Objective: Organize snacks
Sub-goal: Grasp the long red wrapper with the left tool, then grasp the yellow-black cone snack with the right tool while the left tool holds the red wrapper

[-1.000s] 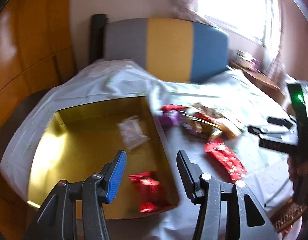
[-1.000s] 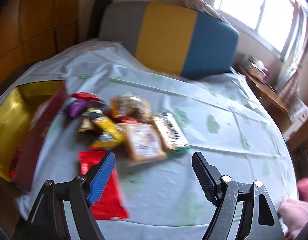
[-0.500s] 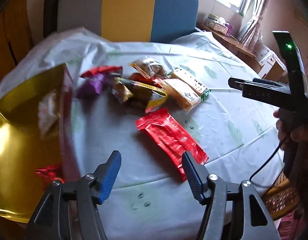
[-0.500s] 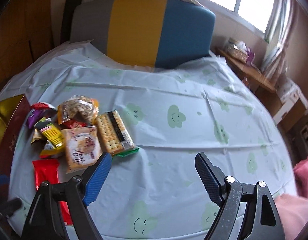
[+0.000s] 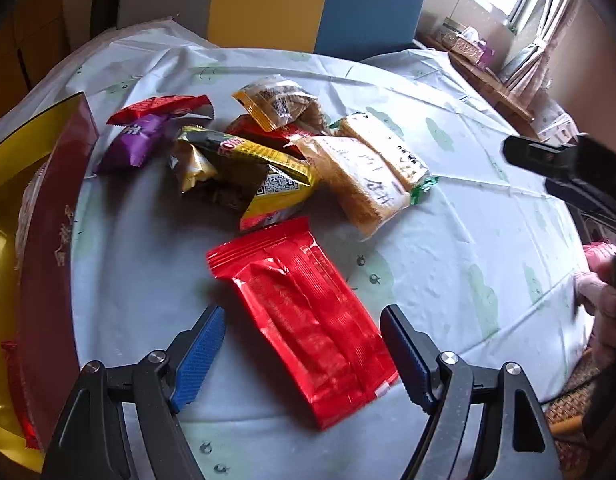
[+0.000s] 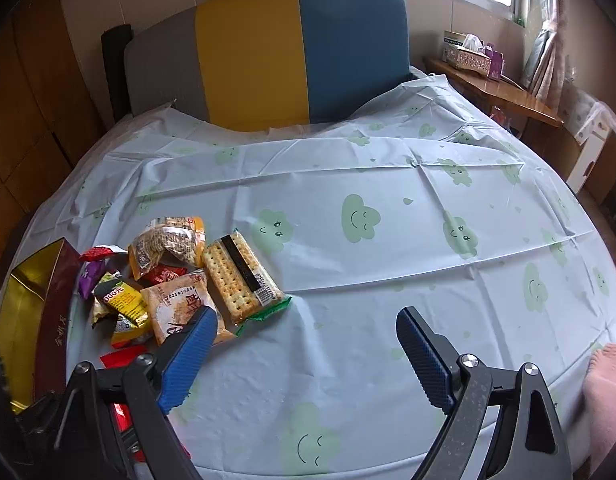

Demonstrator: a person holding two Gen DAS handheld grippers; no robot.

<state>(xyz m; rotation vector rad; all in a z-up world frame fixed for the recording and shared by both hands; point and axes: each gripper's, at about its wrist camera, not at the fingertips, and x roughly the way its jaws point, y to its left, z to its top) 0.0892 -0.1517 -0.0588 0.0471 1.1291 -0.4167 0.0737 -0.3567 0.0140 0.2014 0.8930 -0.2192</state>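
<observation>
A long red packet (image 5: 308, 316) lies flat on the tablecloth, between the fingers of my left gripper (image 5: 302, 314). Its jaws are opening and the pads stand clear of the packet. Behind it lies a pile of snacks: a purple packet (image 5: 138, 144), a yellow-black packet (image 5: 264, 168), a seed bag (image 5: 276, 100) and two cracker packets (image 5: 360, 184). The gold-lined box (image 5: 48, 240) with maroon walls sits at the left. My right gripper (image 6: 306, 316) hangs over bare cloth right of the pile, jaws opening, nothing between them.
A round table under a pale cloud-print tablecloth (image 6: 388, 220) falls away at the near edge. Behind it stands a grey, yellow and blue chair back (image 6: 300, 52). A wooden side table with a tissue box (image 6: 468, 56) is at the far right. A hand (image 5: 604, 300) holds the right gripper.
My left gripper swung from above the gold box to the right and down over the red packet, its jaws widening. My right gripper drifted right, away from the snack pile, and opened wider.
</observation>
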